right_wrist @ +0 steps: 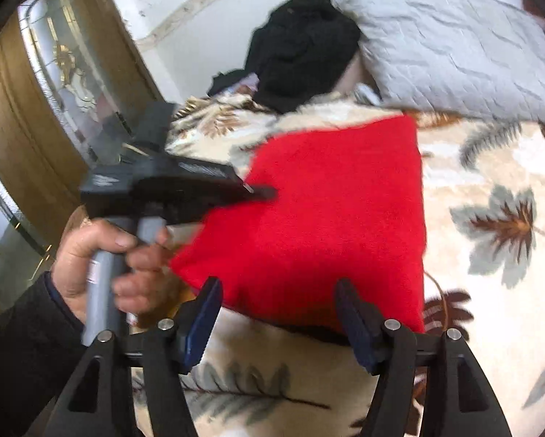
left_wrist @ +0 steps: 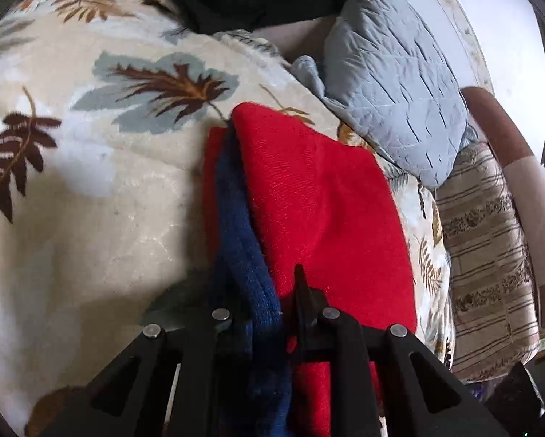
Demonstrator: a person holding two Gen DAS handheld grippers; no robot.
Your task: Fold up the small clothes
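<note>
No legible text; only a blurred, unreadable label on the left tongs (right_wrist: 261,193).

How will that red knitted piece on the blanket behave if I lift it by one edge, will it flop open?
The red knit garment is probably floppy: its folded layers sag over the floral blanket. Lifted by the edge where the left gripper pinches it, the fold would likely droop open. Its fuzzy knit looks grippy, so slipping seems unlikely.

You see a red knitted garment (left_wrist: 319,196) with a matt, fuzzy weave, a plush leaf-printed blanket (left_wrist: 90,189), a quilted grey pillow (left_wrist: 392,83), and the matt black plastic left hand-held gripper (left_wrist: 268,313)
</note>
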